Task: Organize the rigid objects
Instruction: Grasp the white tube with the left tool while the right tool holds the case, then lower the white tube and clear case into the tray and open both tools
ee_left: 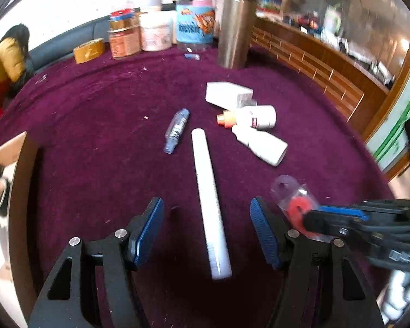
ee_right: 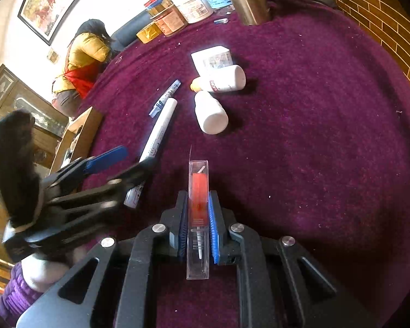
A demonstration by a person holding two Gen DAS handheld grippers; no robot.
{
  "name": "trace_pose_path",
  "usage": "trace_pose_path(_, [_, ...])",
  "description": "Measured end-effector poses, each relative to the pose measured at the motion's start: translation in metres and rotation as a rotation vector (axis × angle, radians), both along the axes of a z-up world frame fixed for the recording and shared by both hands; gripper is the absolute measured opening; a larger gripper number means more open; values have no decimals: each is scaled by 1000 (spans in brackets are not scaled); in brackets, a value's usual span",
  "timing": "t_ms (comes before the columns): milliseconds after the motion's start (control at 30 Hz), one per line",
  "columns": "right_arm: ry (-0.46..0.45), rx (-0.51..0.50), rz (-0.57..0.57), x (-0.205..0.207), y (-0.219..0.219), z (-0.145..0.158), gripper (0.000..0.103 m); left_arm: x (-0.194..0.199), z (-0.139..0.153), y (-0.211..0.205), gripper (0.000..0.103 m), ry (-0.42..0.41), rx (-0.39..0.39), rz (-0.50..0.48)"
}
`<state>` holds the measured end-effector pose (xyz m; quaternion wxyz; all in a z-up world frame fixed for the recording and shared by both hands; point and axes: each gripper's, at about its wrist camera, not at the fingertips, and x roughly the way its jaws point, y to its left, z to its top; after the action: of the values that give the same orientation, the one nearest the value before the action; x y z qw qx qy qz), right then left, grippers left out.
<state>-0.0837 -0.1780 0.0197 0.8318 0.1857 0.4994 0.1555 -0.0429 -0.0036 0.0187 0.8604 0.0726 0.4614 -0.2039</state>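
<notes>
The surface (ee_left: 95,125), covered in purple cloth, is carrying the loose items near its middle, with jars and a steel post standing at the far edge. Of the loose items, the long white tube (ee_left: 209,196) is being framed between the fingers of the left tool (ee_left: 206,229), whose jaws are being held wide apart with nothing gripped; whether the pads are touching the tube cannot be told. The tube is judged to be light, stiff and smooth, so it is likely to roll; a hold across its middle, square to its length, is being advised. The two white bottles (ee_right: 211,113) are lying on their sides, touching or nearly so, just beside a small white box (ee_right: 211,58); they are judged to be light, rigid and round, best taken across the body and not the cap. The slim blue-tipped pen (ee_left: 176,130) is lying just beside the tube's far end. The smallest item, a clear plastic case with a red insert (ee_right: 198,205), is being held edge-on in the closed right tool (ee_right: 198,213), above the cloth; thin, slick walls are being assumed, so moderate pressure is being advised.
</notes>
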Motion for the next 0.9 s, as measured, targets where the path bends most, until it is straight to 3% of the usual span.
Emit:
trace_pose_path(67, [-2, -3, 6, 1, 2, 0, 12, 5, -10, -7, 56, 13, 40, 4])
trace_pose_path(133, [2, -3, 8, 4, 4, -2, 12, 4, -11, -13, 51, -33, 70, -9])
trace_pose_path(200, [12, -1, 5, 4, 5, -5, 13, 3, -9, -14, 34, -30, 63, -21])
trace_pose_path(233, [20, -2, 0, 5, 6, -7, 13, 1, -8, -15, 12, -34, 66, -28])
trace_pose_path(367, [19, 2, -24, 7, 6, -6, 13, -1, -7, -8, 11, -19, 38, -28])
trace_pose_path(633, [-10, 29, -38, -1, 11, 2, 12, -28, 19, 44, 11, -3, -168, 22])
trace_pose_path(900, [-69, 87, 60, -3, 56, 35, 12, -73, 64, 155, 11, -65, -414, 167])
